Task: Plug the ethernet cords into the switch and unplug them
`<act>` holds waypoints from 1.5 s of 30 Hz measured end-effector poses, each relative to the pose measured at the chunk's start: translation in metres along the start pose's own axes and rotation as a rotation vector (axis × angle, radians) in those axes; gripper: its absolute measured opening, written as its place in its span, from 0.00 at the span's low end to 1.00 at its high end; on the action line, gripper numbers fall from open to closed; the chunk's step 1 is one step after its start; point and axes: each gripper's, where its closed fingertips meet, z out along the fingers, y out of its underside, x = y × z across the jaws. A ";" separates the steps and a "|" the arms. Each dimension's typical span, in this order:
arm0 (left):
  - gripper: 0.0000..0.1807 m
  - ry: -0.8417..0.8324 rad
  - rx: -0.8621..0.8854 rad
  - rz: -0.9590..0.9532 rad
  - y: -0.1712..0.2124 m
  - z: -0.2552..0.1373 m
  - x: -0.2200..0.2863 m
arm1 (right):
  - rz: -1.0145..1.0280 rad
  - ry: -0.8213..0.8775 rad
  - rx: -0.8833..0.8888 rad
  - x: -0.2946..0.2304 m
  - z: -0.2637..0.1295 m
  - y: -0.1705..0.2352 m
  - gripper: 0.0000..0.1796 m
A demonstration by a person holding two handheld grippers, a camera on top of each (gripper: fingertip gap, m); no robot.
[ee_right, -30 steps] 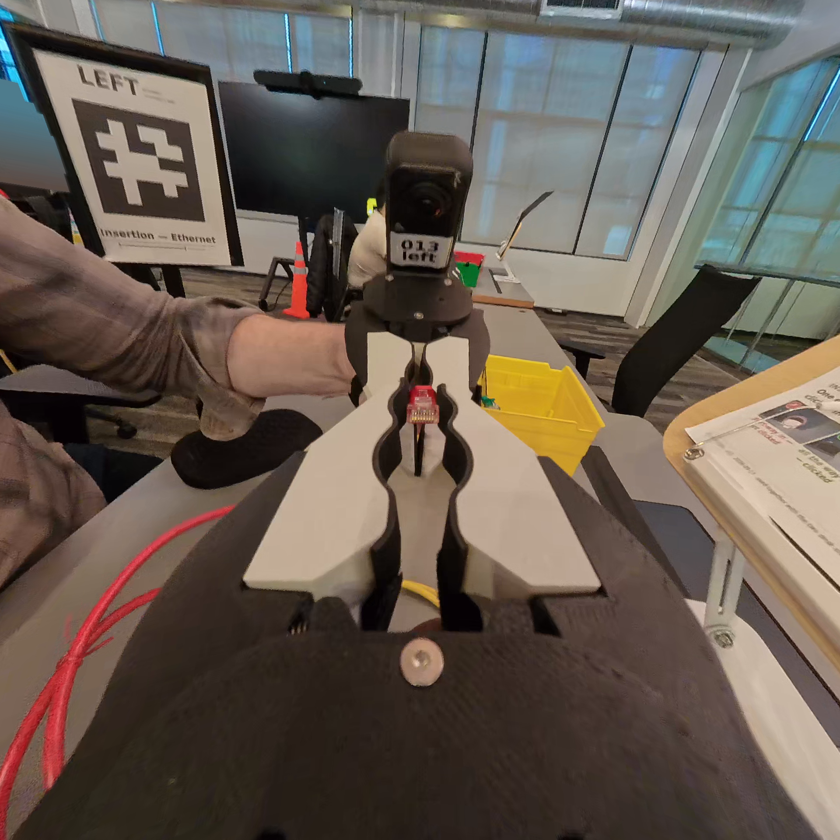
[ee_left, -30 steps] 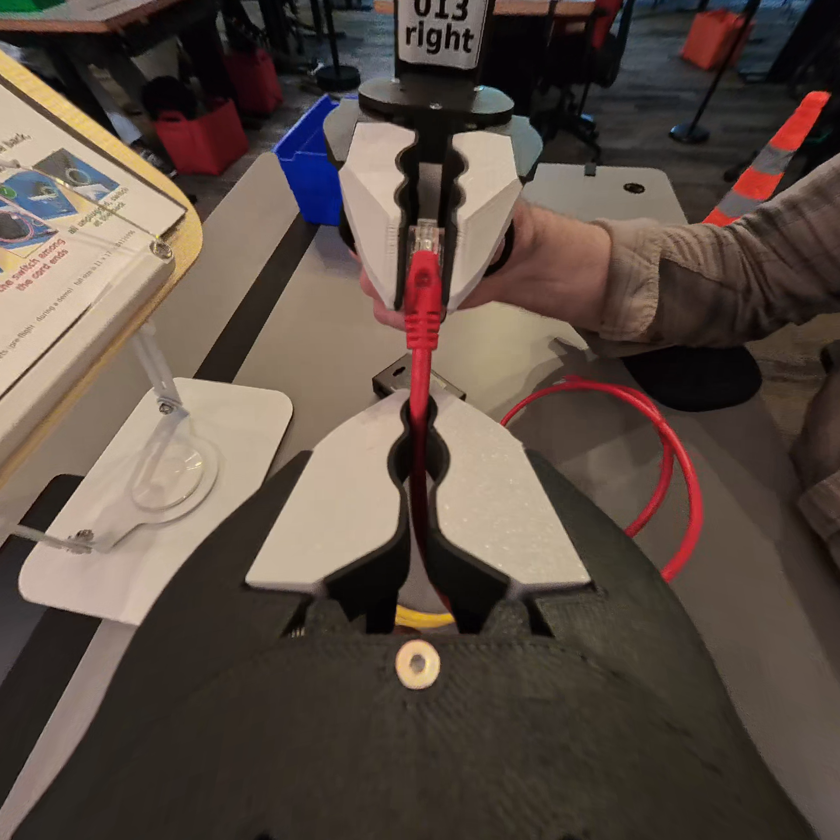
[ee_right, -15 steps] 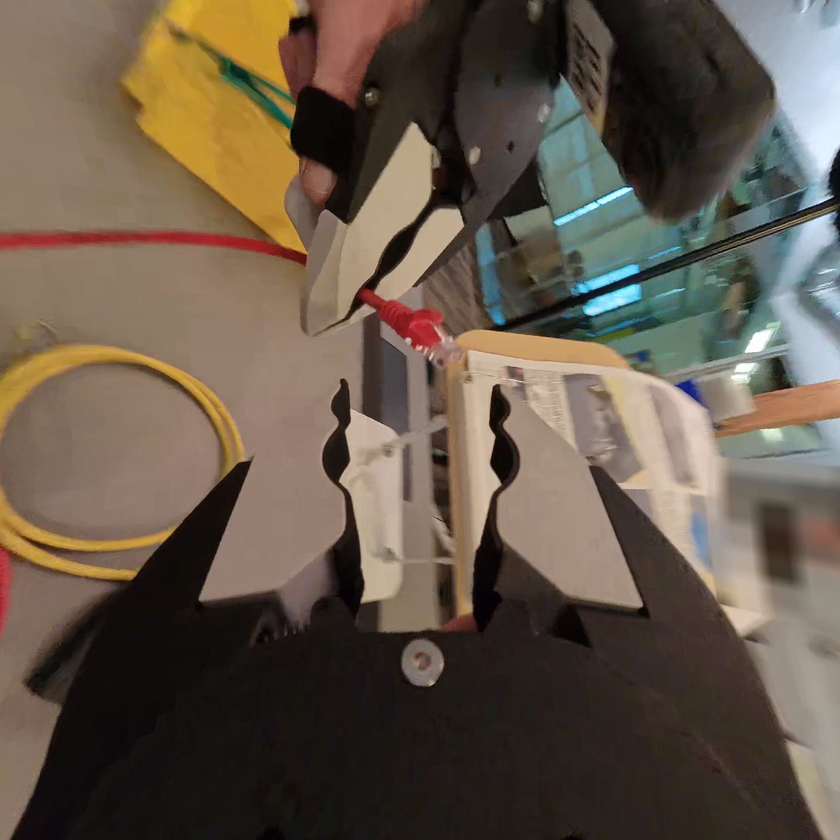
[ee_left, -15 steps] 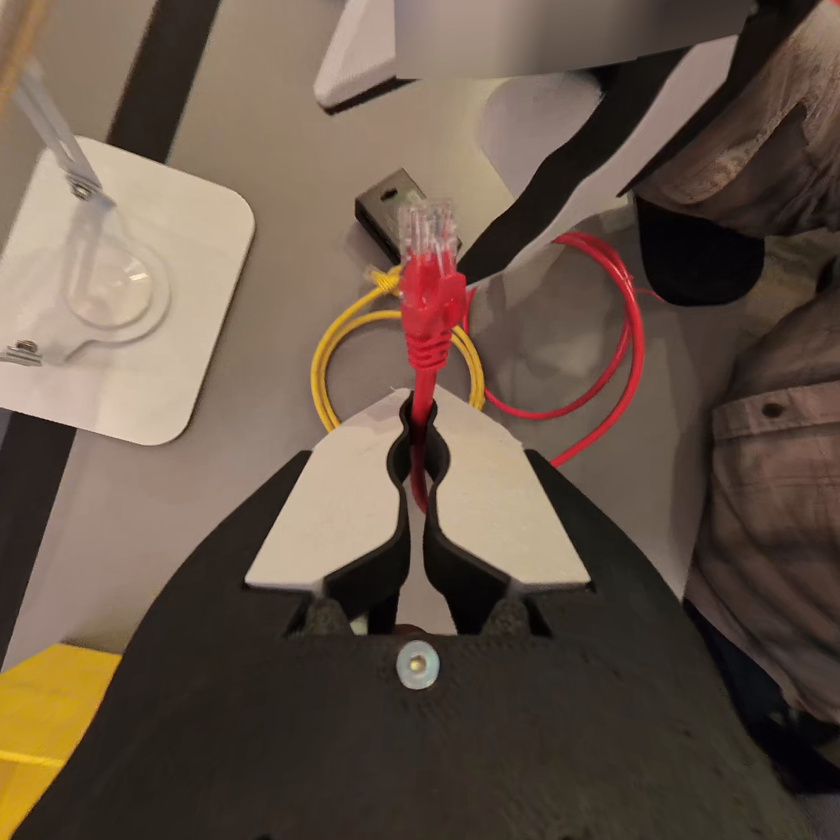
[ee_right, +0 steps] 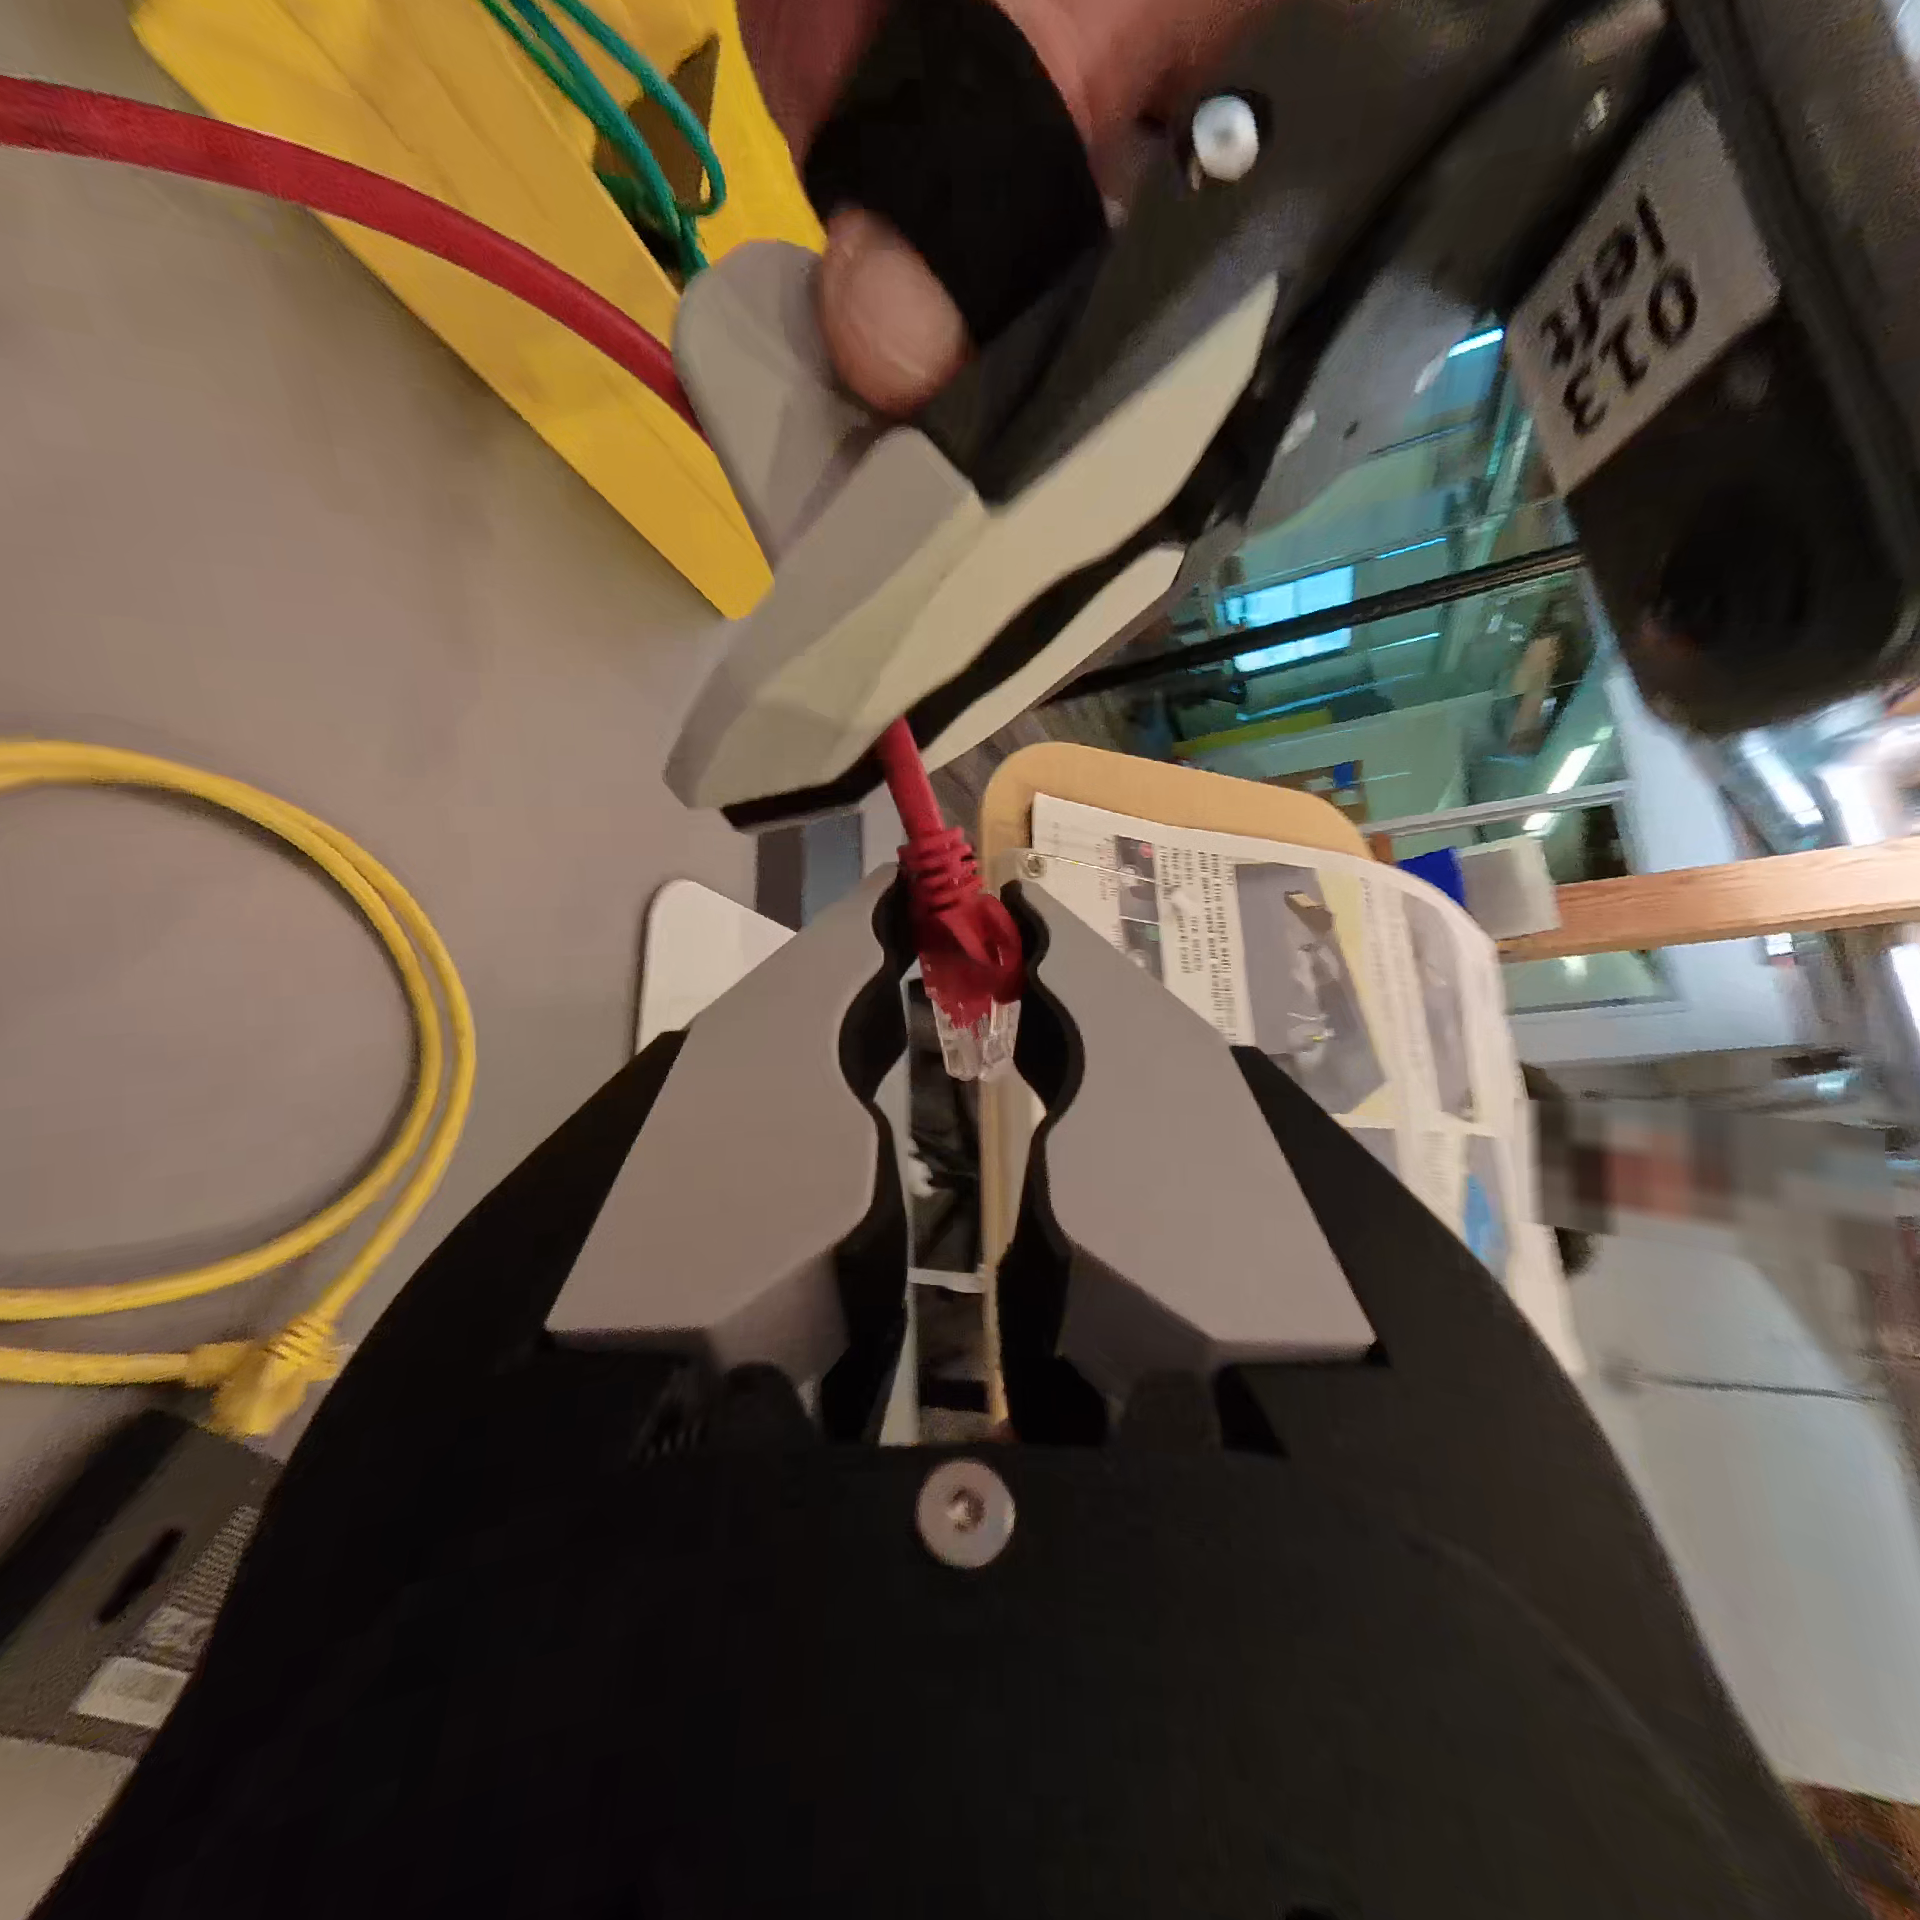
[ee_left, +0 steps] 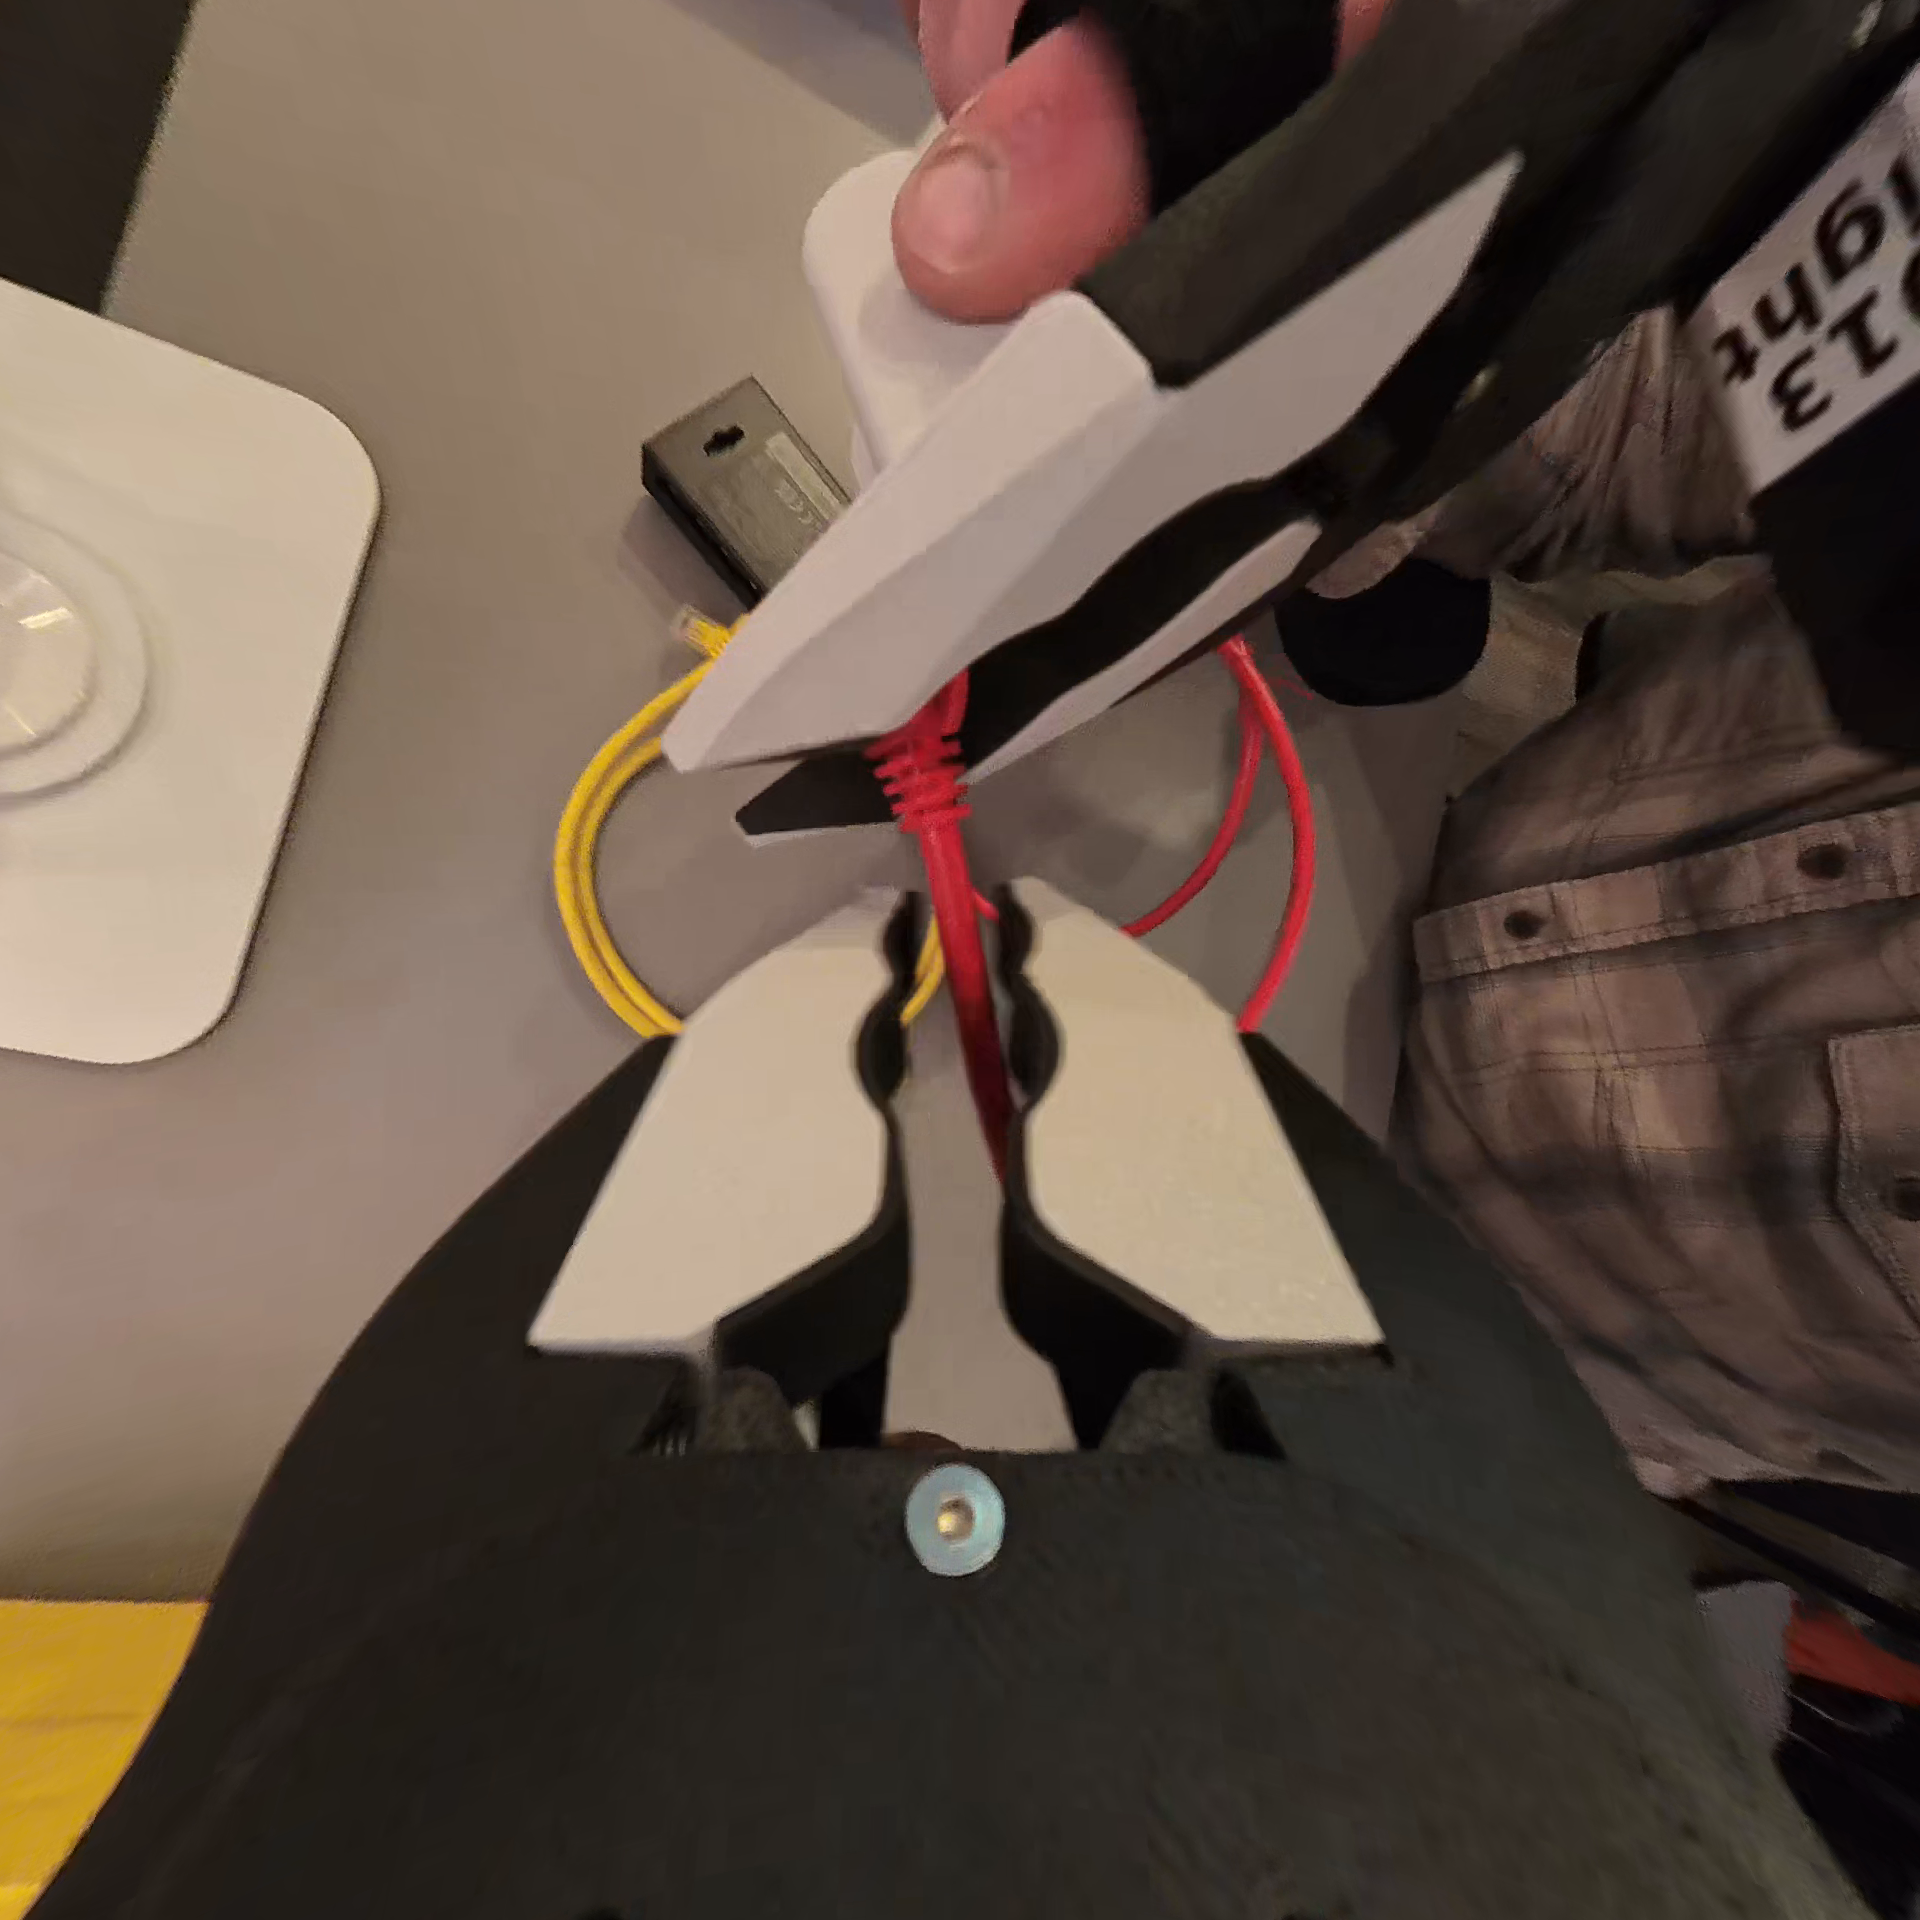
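Observation:
The red ethernet cord (ee_left: 961, 987) runs up through the narrow gap of my left gripper (ee_left: 956, 914), whose jaws stand slightly apart; the cord lies against the right finger only. My right gripper (ee_left: 831, 779) comes in from the upper right and is shut on the cord's ribbed red boot. In the right wrist view my right gripper (ee_right: 961, 904) pinches the red plug (ee_right: 961, 935), whose clear tip points back toward the camera. The left gripper (ee_right: 769, 800) is just above it. The black switch (ee_left: 748, 499) lies on the grey table (ee_left: 416, 312) beyond. A coiled yellow cord (ee_left: 592, 831) lies beside it.
A white stand base (ee_left: 156, 623) sits at the left. A yellow bin (ee_right: 468, 208) holds a green cord (ee_right: 623, 135). An instruction sheet (ee_right: 1299, 987) on a wooden board stands behind. The person's plaid shirt (ee_left: 1662, 1039) fills the right side. The switch (ee_right: 125, 1590) also shows at lower left. My right fingertips sit around 5 centimetres from my left ones. The black switch (ee_left: 748, 499) lies around 20 centimetres away from my left fingertips.
My right gripper opened, swung round and closed on the red plug's boot just above my left fingertips. My left gripper tilted down toward the table and its jaws loosened around the cord.

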 end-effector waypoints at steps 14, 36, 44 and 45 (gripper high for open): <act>0.54 -0.202 0.656 0.437 -0.080 -0.090 0.024 | 0.296 -0.123 0.058 0.004 -0.006 0.020 0.07; 0.39 -0.233 0.889 0.461 -0.037 -0.075 -0.006 | 0.548 -0.269 0.133 -0.007 0.002 0.016 0.06; 0.27 -0.327 0.985 0.261 -0.002 -0.101 -0.078 | 0.622 -0.276 0.190 0.005 -0.009 0.016 0.06; 0.32 -0.344 0.906 0.260 -0.002 -0.083 -0.085 | 0.618 -0.273 0.183 0.005 -0.008 0.016 0.06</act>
